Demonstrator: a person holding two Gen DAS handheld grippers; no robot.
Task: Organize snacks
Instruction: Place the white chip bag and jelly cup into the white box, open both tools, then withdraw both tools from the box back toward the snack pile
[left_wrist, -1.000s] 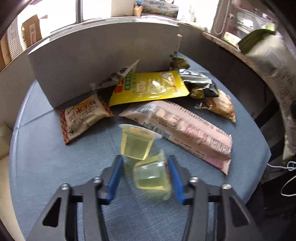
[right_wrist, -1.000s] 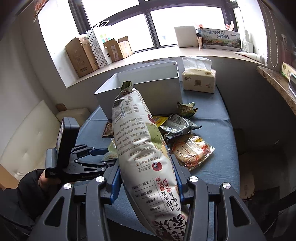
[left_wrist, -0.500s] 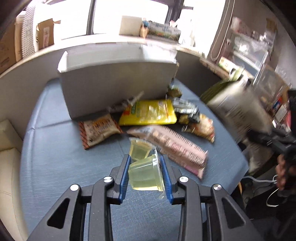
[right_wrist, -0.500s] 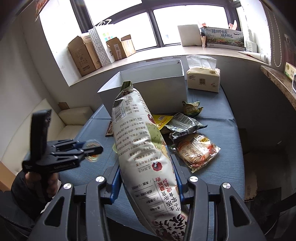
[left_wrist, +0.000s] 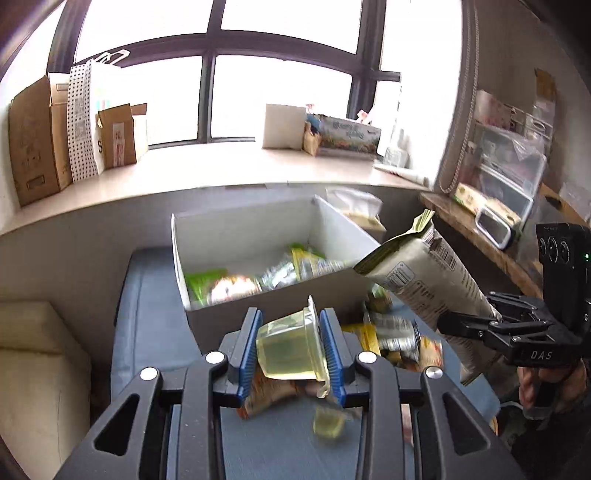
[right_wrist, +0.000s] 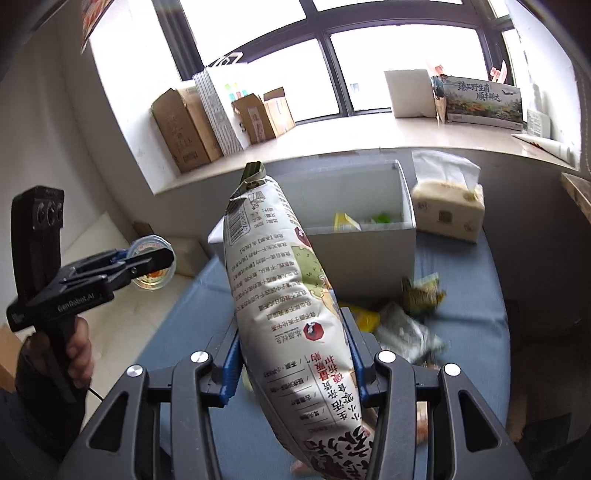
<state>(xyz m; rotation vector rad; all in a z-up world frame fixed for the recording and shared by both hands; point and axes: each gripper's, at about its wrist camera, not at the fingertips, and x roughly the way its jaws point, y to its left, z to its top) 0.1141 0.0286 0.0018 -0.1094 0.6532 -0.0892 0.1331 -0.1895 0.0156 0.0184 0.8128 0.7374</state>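
Observation:
My left gripper (left_wrist: 290, 345) is shut on a clear jelly cup (left_wrist: 288, 347) with yellowish jelly, lifted above the blue table and in front of the white box (left_wrist: 258, 229). That box holds several snack packets. A second jelly cup (left_wrist: 328, 424) lies blurred on the table below. My right gripper (right_wrist: 293, 354) is shut on a tall cream snack bag (right_wrist: 280, 295) with printed text, held upright in front of the white box (right_wrist: 369, 251). In the right wrist view the left gripper (right_wrist: 147, 258) with its jelly cup (right_wrist: 153, 264) hangs at the left; in the left wrist view the right gripper (left_wrist: 461, 326) holds the bag (left_wrist: 424, 273).
Loose snack packets (right_wrist: 406, 325) lie on the blue table (right_wrist: 472, 317) in front of the box. A tissue pack (right_wrist: 447, 210) stands right of the box. Cardboard boxes (right_wrist: 184, 125) line the windowsill. A cream cushion (left_wrist: 37, 369) sits left of the table.
My left gripper rose off the table with the jelly cup, so the box's inside now shows. The right gripper with the bag shifted sideways towards the box.

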